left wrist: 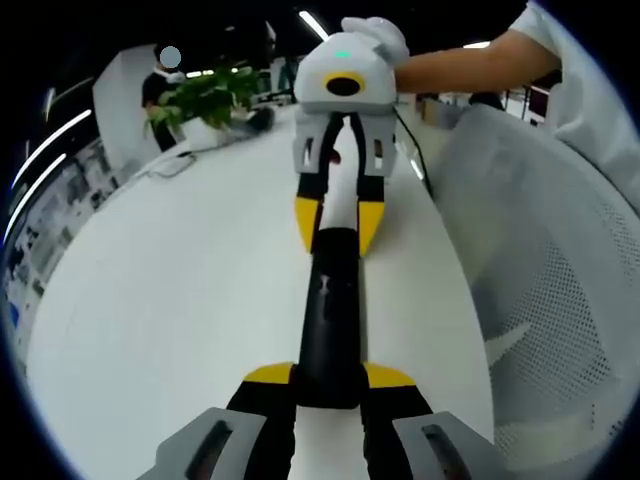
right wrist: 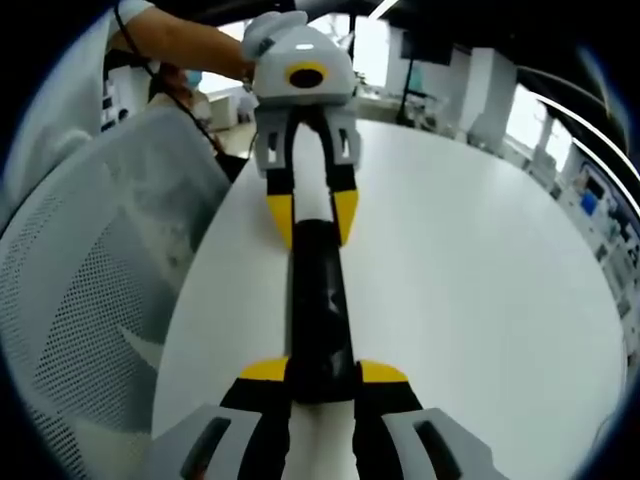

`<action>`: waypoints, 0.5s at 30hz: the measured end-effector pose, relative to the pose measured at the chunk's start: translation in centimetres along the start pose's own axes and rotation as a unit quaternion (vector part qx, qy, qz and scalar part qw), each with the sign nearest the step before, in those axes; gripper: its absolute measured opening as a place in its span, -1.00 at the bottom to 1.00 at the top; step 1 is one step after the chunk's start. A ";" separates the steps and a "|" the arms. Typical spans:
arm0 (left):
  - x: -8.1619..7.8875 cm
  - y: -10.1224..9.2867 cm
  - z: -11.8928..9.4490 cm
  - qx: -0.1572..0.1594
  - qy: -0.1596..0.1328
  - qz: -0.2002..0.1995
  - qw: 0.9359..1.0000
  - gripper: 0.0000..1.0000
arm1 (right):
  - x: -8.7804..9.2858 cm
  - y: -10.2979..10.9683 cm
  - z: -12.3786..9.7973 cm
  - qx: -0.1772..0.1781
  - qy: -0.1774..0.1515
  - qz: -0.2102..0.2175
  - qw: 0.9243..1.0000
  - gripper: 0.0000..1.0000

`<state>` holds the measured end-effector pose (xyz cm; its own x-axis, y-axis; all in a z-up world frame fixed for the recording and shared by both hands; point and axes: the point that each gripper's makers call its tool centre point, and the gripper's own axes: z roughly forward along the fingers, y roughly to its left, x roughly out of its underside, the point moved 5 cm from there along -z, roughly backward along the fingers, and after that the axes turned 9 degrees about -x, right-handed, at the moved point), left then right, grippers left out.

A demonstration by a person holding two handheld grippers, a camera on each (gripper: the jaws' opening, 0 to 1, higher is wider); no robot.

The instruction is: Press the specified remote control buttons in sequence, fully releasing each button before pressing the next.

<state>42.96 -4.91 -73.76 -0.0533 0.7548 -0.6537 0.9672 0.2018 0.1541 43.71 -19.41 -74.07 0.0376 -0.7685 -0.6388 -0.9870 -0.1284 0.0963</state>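
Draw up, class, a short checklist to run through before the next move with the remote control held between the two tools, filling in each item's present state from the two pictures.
1. Left tool shut on the near end of the remote control: ok.
2. Right tool shut on the opposite end of the remote control: ok; its yellow tips flank the black body.
3. Remote control lies lengthwise over the white table, both ends held: ok.
4. Either tool free to press a button: not ok, both are clamped on the remote control.
5. Target buttons readable: cannot tell, the top face is dark and blurred.
6. Mesh chair clear of the tools: ok, it stands beside the table.
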 end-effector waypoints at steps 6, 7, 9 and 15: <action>0.1 0.1 0.1 0.000 0.001 0.000 1.000 -0.54 | 0.1 -0.2 0.0 -0.003 0.002 -0.001 1.000 -0.60; 0.1 0.2 0.1 0.000 0.002 0.000 1.000 -0.54 | 0.1 -0.2 0.0 -0.003 0.003 0.000 1.000 -0.60; 0.1 0.2 0.1 0.001 0.001 -0.001 1.000 -0.54 | 0.1 -0.2 0.0 -0.004 0.002 0.001 1.000 -0.60; 0.1 0.3 0.0 0.007 -0.001 -0.001 1.000 -0.54 | 0.1 -0.3 0.1 -0.010 -0.001 0.003 1.000 -0.60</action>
<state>43.25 -4.80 -73.81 -0.0546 0.7535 -0.6552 0.9703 0.1949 0.1433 44.01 -19.36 -74.19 0.0306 -0.7684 -0.6392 -0.9839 -0.1358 0.1162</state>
